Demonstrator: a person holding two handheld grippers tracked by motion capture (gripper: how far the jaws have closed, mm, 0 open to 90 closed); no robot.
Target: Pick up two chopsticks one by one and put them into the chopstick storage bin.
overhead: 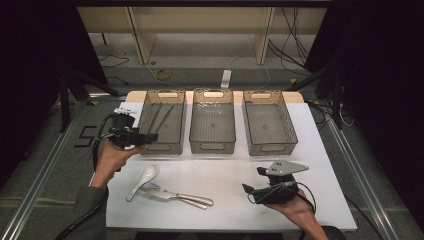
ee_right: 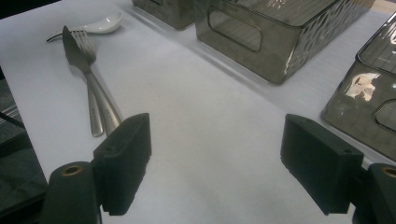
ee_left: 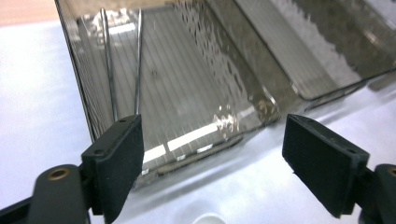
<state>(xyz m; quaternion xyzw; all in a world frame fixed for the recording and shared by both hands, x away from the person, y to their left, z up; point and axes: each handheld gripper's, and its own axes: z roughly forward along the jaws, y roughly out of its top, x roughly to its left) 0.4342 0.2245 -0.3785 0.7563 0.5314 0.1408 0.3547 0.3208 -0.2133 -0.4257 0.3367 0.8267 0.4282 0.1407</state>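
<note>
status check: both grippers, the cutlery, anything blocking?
Left gripper open, empty, at left bin; chopsticks inside. Right gripper open, empty, over table. Spoon, fork, knife loose on table. Nothing blocking.

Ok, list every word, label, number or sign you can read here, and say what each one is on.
"5": a dark figure that looks like a 5, on the floor left of the table, seen in the high view.
No print can be seen on the three bins, the spoon, the fork or the knife.
</note>
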